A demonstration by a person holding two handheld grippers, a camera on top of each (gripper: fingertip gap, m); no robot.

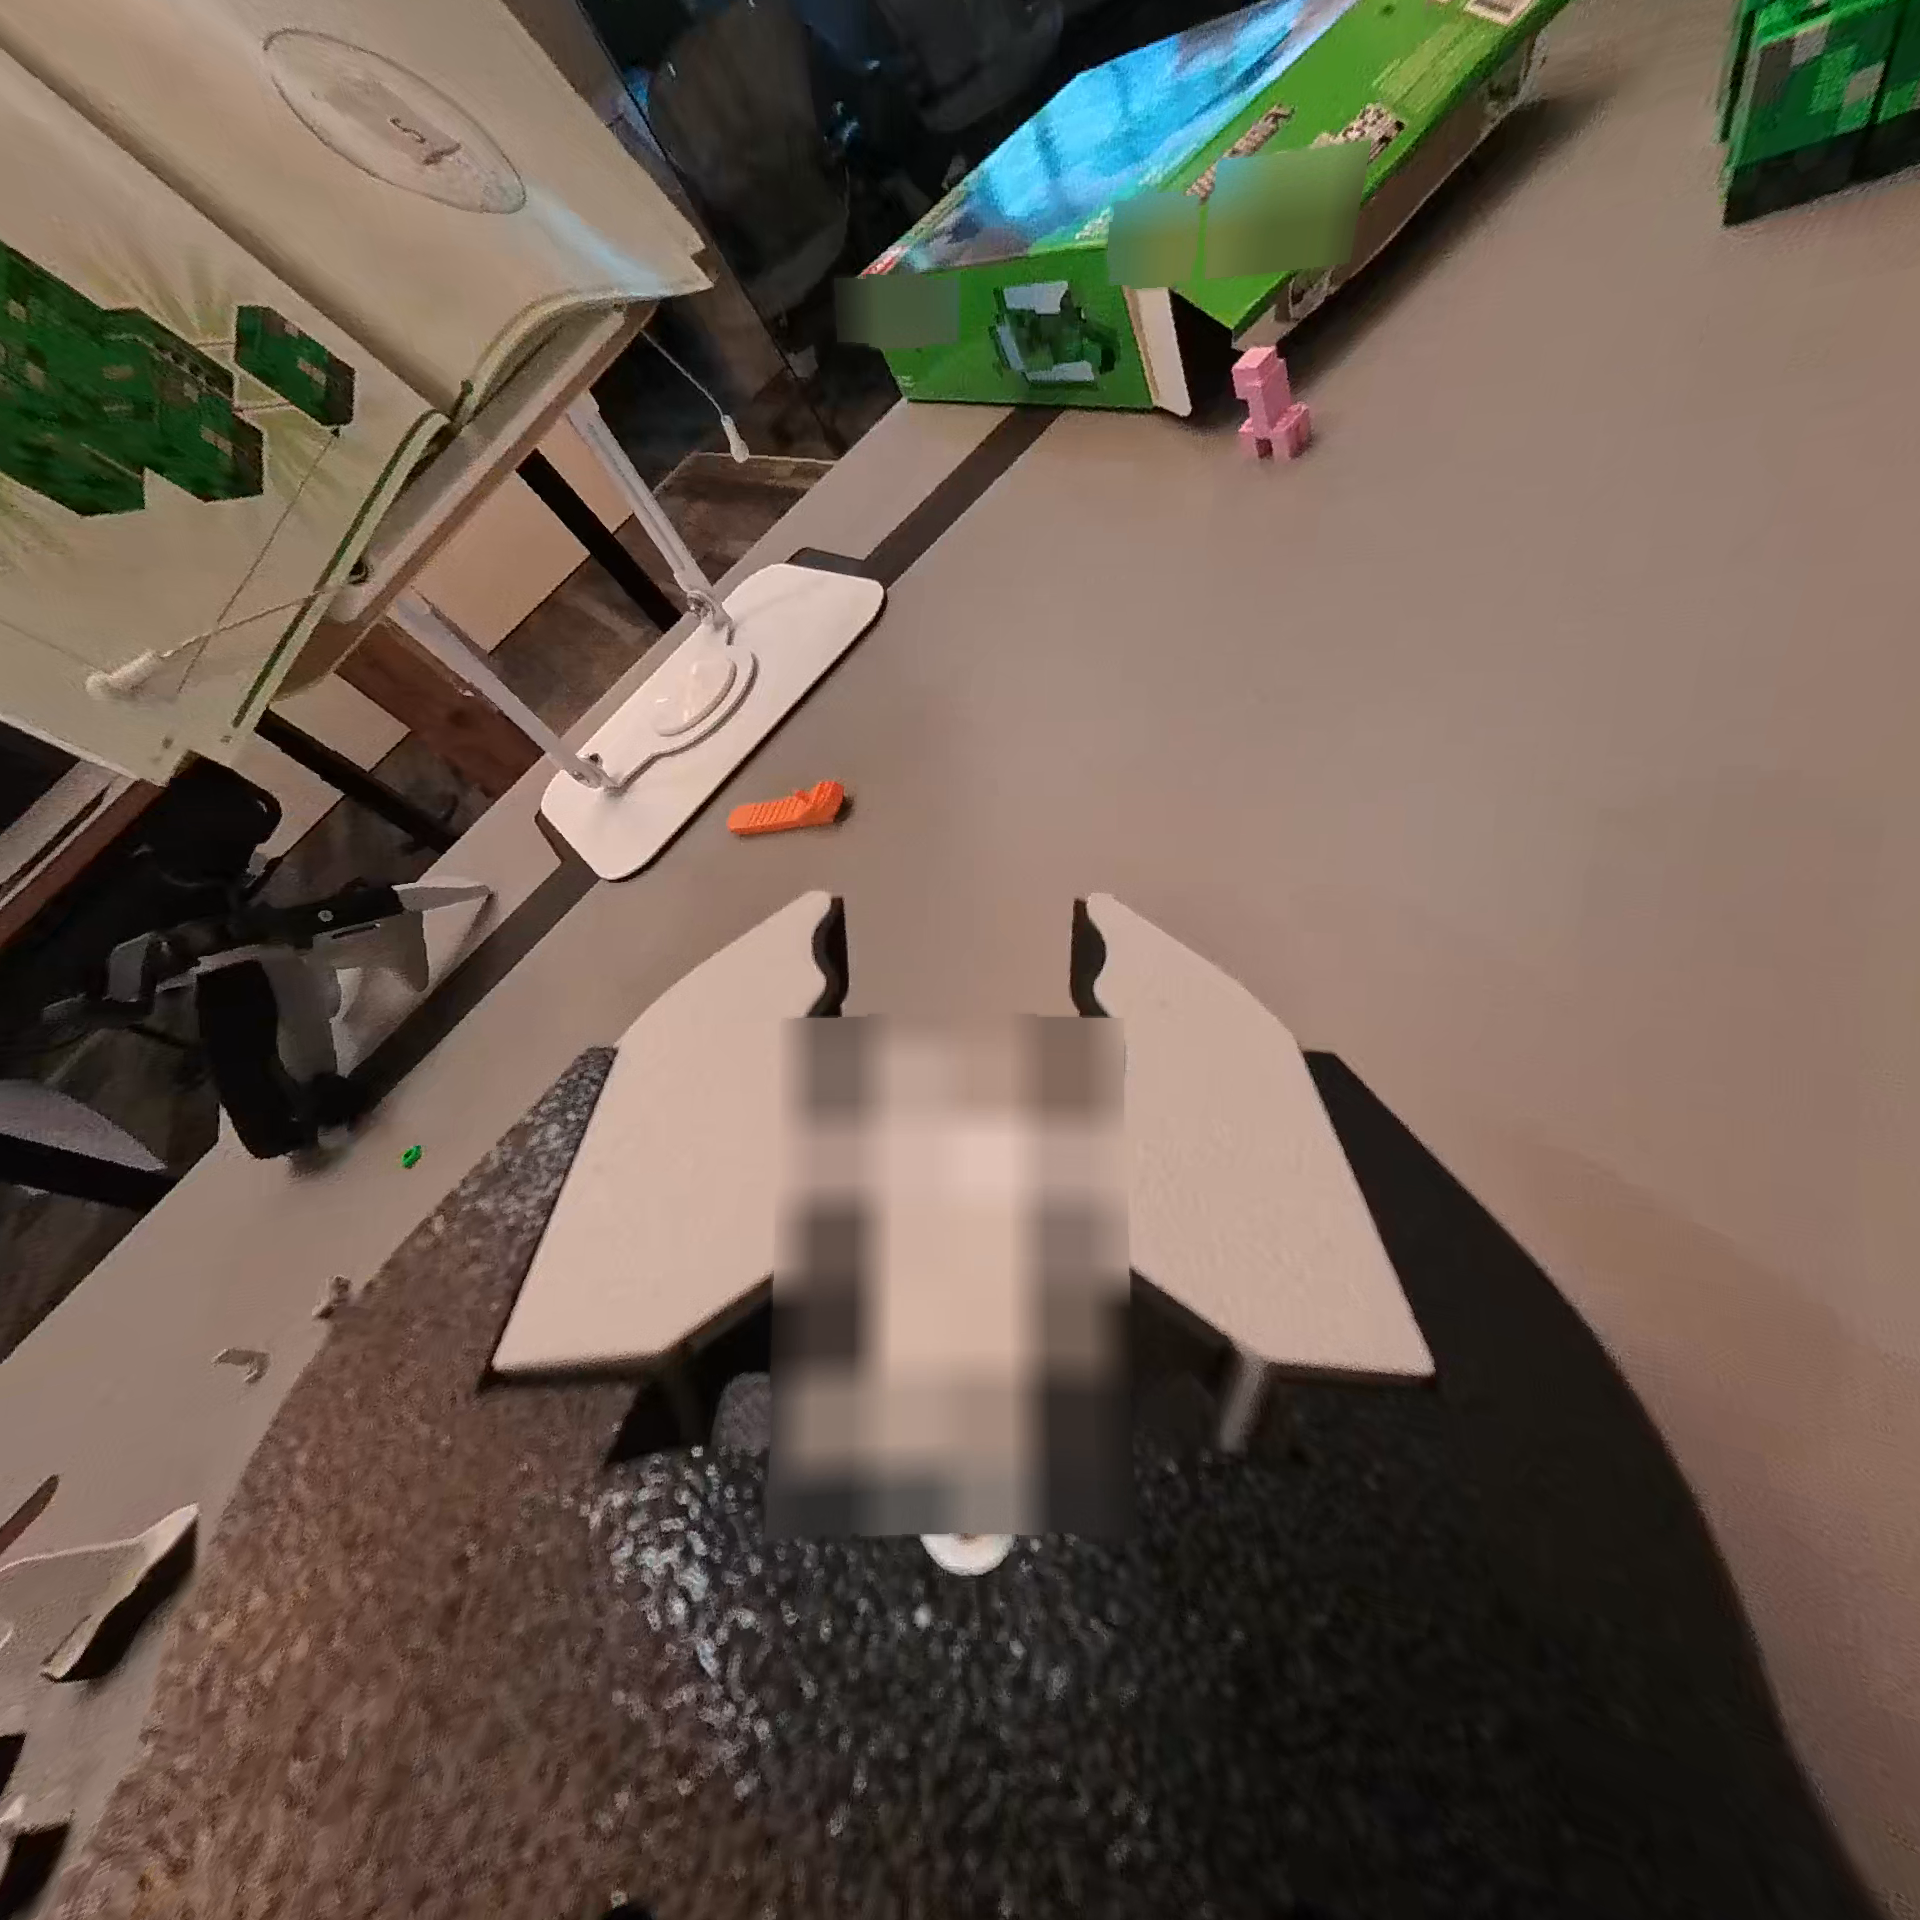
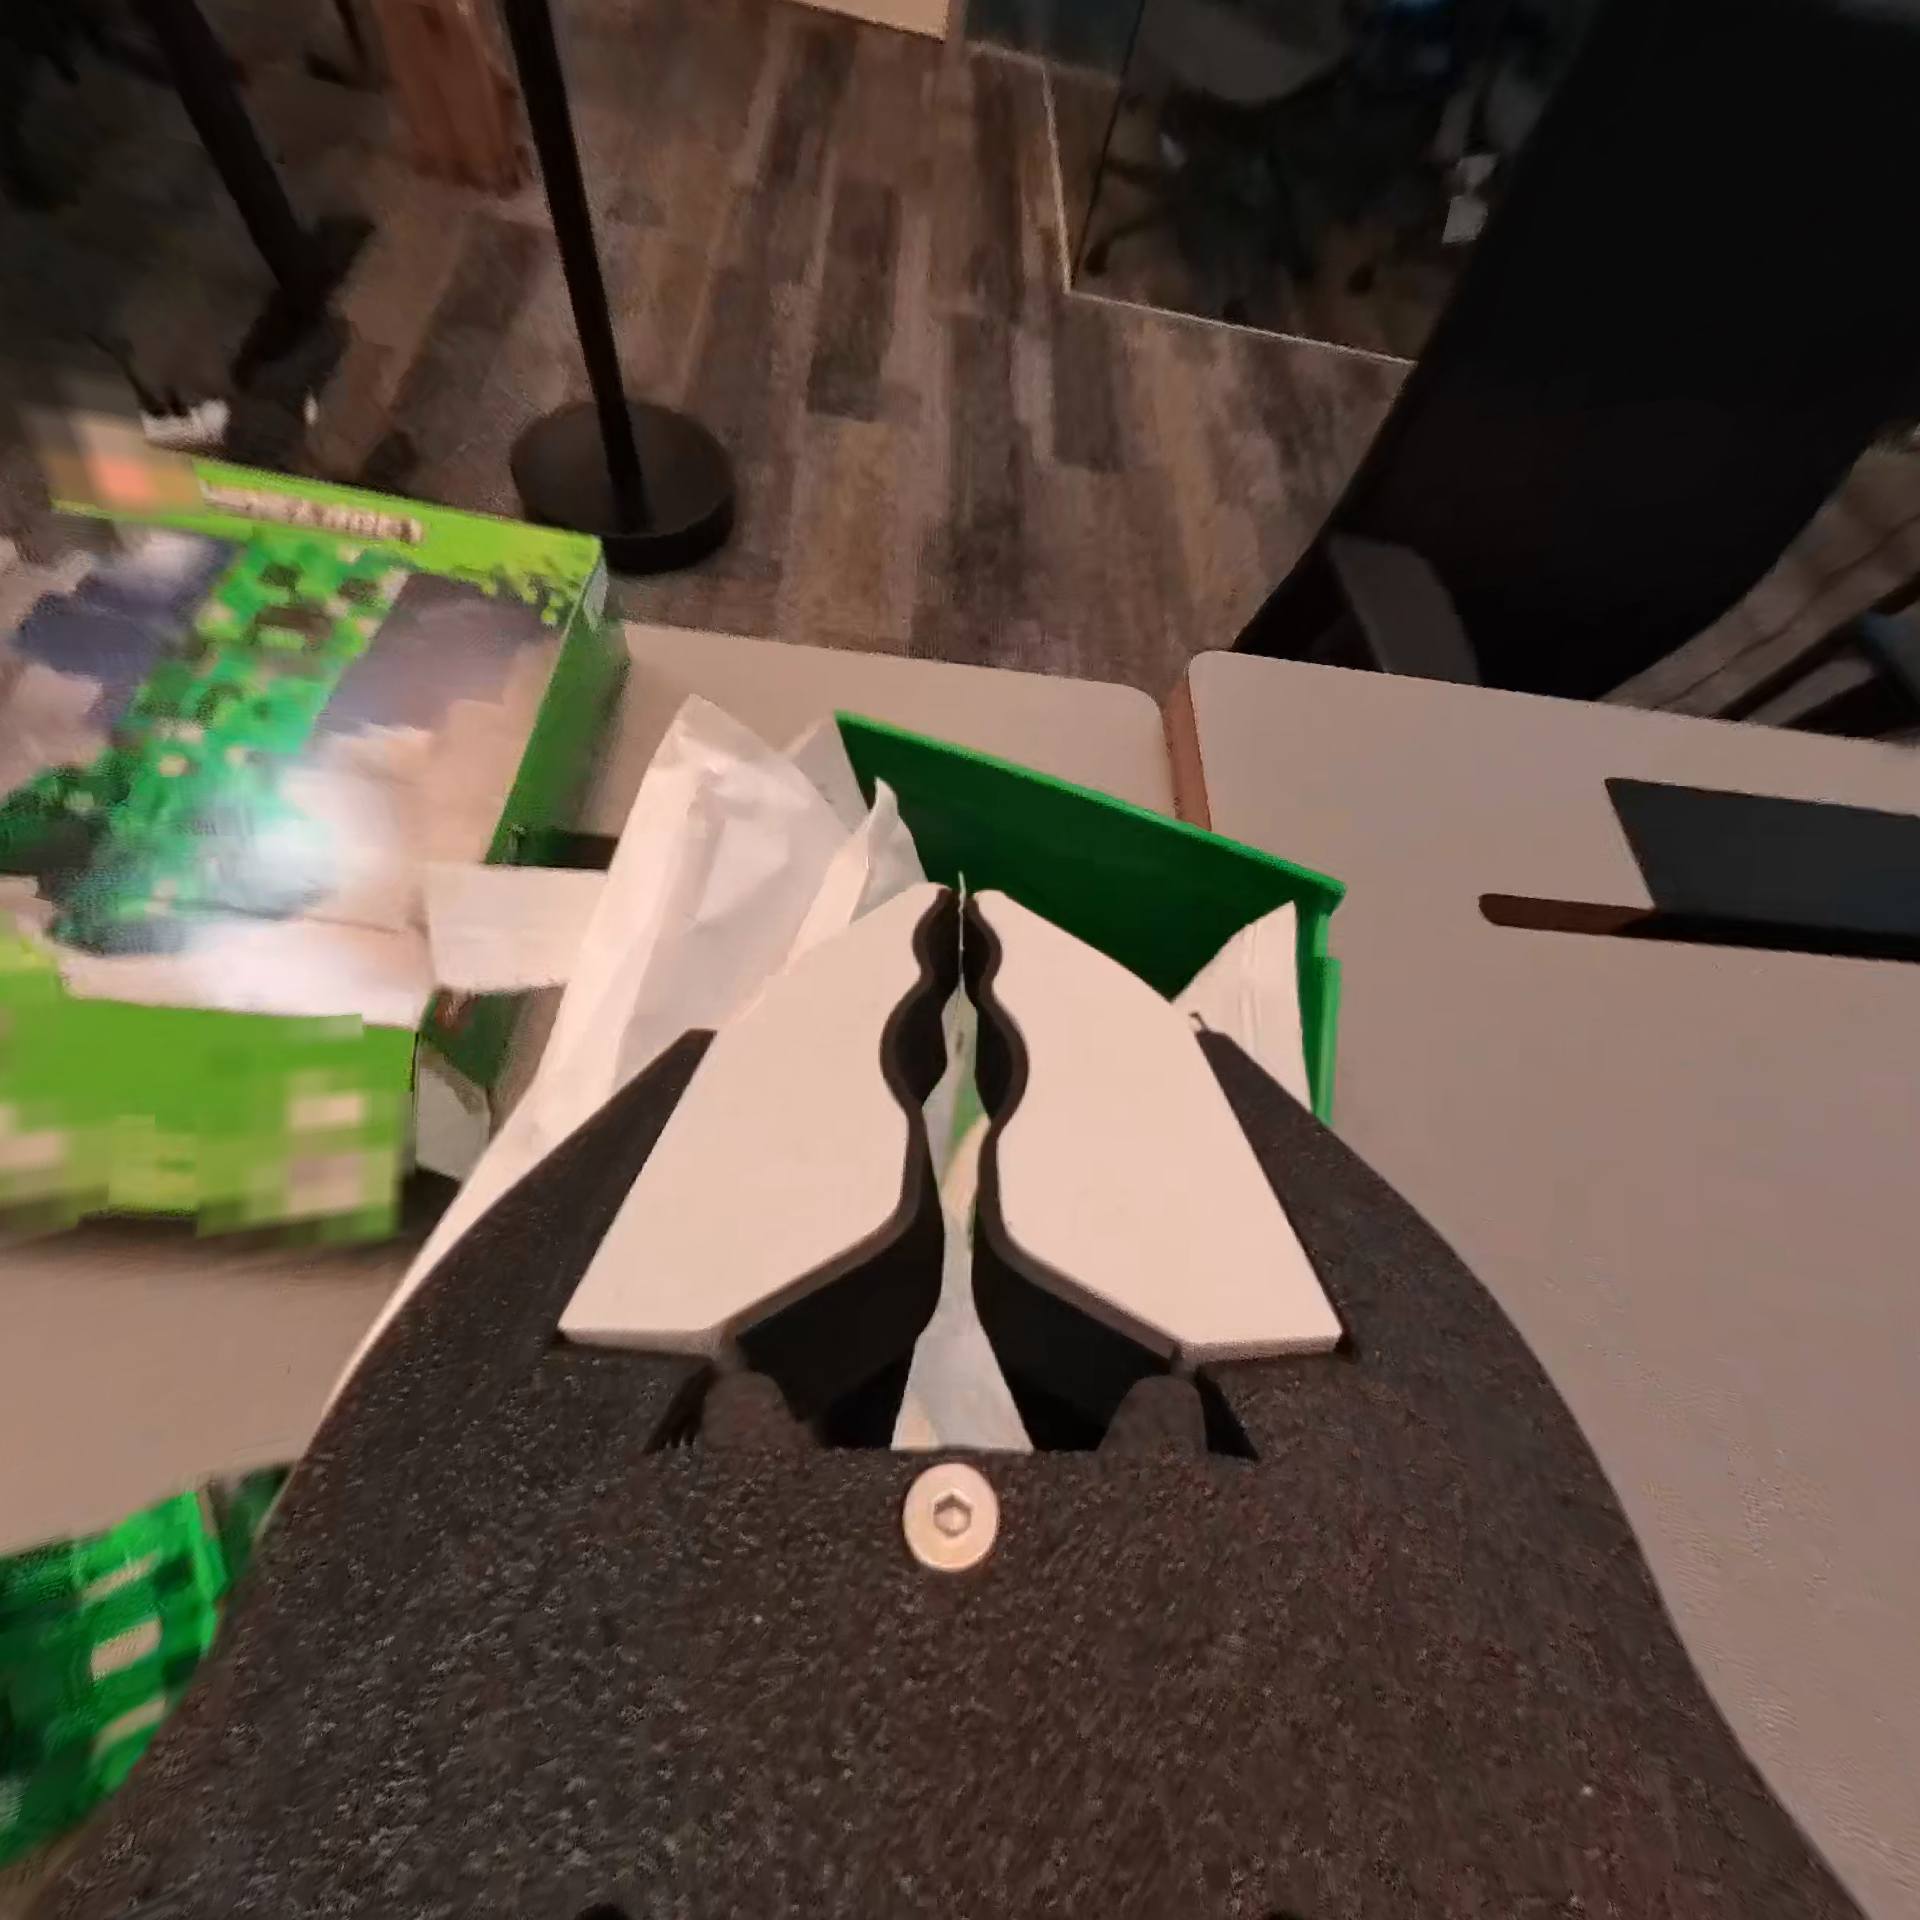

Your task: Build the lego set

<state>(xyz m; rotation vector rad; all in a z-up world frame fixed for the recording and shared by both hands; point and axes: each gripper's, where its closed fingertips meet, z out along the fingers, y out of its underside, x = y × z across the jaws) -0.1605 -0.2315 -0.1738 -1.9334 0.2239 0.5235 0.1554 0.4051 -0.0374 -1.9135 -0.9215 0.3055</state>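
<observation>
The green set box (image 1: 1143,239) lies on the grey counter (image 1: 1351,779); its printing is blurred and patched over, unreadable. Near its end stands a small pink brick figure (image 1: 1273,403). Well short of the box, an orange brick separator (image 1: 790,808) lies beside a white lamp base (image 1: 717,717). The left tool (image 1: 956,956) hangs with fingers apart, empty. The right tool (image 2: 961,914) is pinched together on a white paper bag (image 2: 717,831) beside a green flap (image 2: 1081,862); the bag's contents are hidden.

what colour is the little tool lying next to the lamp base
Orange. The tool lies on the table beside the white lamp base, clearest in the left wrist view.
</observation>
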